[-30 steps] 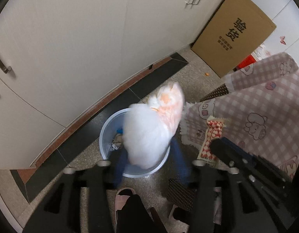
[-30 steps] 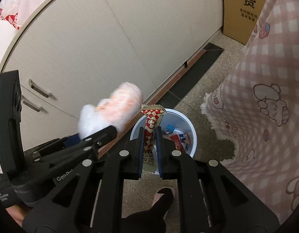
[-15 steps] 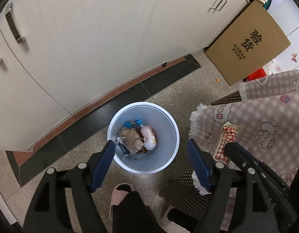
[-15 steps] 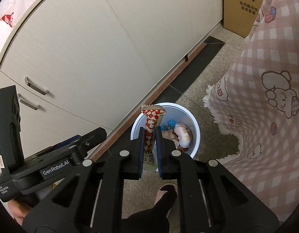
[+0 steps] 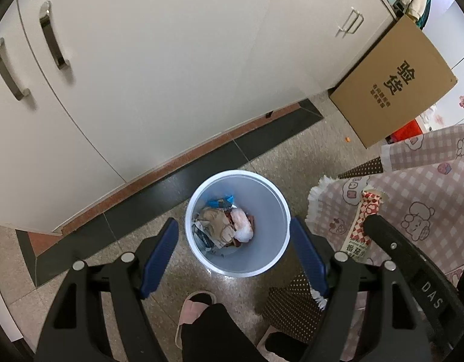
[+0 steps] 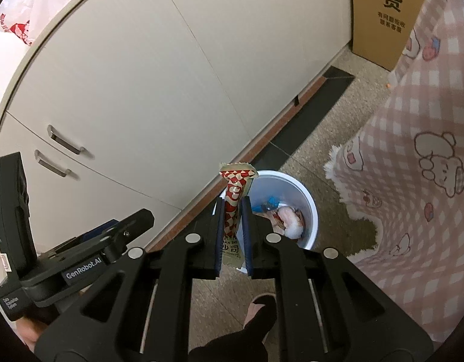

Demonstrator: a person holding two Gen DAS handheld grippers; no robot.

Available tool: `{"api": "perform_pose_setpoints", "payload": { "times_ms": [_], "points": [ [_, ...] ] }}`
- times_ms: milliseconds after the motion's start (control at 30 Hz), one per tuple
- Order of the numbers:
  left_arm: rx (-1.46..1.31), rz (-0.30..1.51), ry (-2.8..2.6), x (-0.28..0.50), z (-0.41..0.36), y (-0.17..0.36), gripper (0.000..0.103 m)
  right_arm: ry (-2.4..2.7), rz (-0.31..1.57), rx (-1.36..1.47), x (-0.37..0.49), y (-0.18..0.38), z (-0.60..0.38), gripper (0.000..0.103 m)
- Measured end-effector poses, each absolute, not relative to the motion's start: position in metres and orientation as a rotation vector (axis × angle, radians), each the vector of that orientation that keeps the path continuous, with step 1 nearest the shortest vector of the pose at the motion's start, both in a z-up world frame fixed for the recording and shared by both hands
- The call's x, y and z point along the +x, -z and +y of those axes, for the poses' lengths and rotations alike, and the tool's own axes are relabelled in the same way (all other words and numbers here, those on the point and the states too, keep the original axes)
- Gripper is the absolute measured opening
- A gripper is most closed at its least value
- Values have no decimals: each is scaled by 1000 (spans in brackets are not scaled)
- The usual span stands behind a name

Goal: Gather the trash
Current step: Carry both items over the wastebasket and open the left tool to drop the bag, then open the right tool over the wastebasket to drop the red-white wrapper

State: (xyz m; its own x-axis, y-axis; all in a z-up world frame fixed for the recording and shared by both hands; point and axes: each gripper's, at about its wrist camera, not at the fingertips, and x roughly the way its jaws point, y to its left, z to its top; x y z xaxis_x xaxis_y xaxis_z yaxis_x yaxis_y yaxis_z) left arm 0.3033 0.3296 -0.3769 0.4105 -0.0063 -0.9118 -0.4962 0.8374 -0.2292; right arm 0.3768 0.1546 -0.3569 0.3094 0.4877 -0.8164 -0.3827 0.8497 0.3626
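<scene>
A pale blue bin (image 5: 269,211) stands on the floor by the cabinets and holds wrappers and a white-and-pink plastic bag (image 5: 242,224). My left gripper (image 5: 233,227) hangs above the bin, open, with nothing between its blue pads. My right gripper (image 6: 234,208) is shut on a red-and-white checked sauce packet (image 6: 236,178), held upright above the near left rim of the bin (image 6: 305,208). The bag (image 6: 289,220) lies inside. The packet (image 5: 364,226) also shows at the right of the left wrist view.
White cabinet doors (image 5: 171,75) run behind the bin. A cardboard box (image 5: 394,84) leans at the far right. A pink checked cloth (image 6: 427,150) hangs right of the bin. A person's slippered foot (image 5: 195,310) is just in front of it.
The white-and-pink bag left my left gripper and dropped into the bin. The left jaws spread wider. My right gripper kept still with the packet.
</scene>
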Motion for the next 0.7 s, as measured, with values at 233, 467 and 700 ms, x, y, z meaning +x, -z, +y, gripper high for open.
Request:
{"api": "perform_pose_setpoints", "payload": {
  "times_ms": [233, 467, 700],
  "points": [
    [-517, 1093, -342, 298, 335, 367, 74, -571, 1068, 118, 375, 342, 153, 53],
    [-529, 1067, -343, 292, 331, 353, 74, -559, 1060, 119, 371, 332, 142, 53],
    [-500, 1019, -322, 283, 313, 322, 74, -556, 1020, 137, 362, 307, 126, 53]
  ]
}}
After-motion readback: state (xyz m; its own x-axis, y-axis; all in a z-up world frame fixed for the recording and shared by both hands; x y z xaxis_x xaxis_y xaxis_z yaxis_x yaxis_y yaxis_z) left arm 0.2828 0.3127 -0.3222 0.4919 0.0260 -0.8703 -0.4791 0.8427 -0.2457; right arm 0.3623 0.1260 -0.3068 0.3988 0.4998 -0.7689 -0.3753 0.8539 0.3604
